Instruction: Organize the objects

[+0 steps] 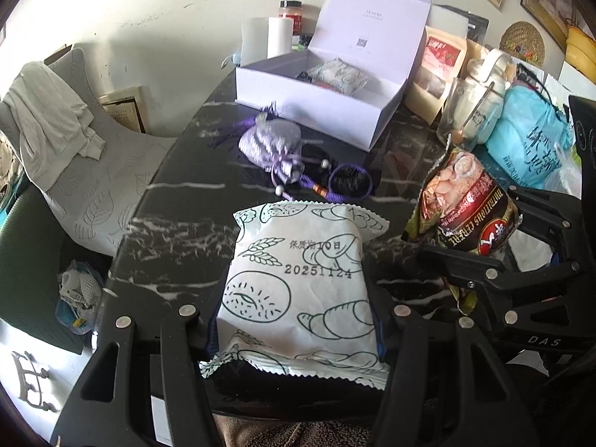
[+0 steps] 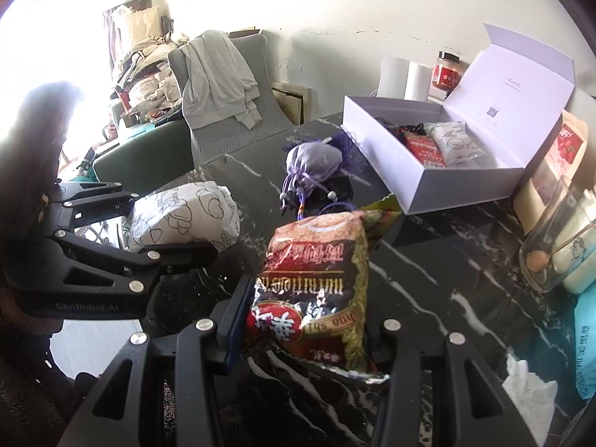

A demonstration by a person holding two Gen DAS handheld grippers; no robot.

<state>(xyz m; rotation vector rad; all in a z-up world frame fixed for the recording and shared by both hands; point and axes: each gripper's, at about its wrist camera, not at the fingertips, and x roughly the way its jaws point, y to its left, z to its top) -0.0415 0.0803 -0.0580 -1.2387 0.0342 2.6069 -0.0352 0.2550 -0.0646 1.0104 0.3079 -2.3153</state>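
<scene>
The left gripper (image 1: 298, 320) has its jaws clamped on a white bread packet (image 1: 298, 283) printed with pastry outlines, its long axis running away from the near edge of the worktop (image 1: 178, 246) toward the far side. Just beside it, the right gripper (image 2: 309, 331) has its jaws closed on a red-and-brown cereal bag (image 2: 316, 279), held upright and slightly tilted, its lettering upside down; whether either packet touches the worktop is hidden. The black marble worktop has white veins. Further in lies a purple drawstring pouch (image 1: 270, 141) with tassels. Beyond it an open white box (image 1: 316, 85) holds another packet and something red, partly hidden. A grey chair (image 2: 231, 85) draped with cloth stands by the wall.
</scene>
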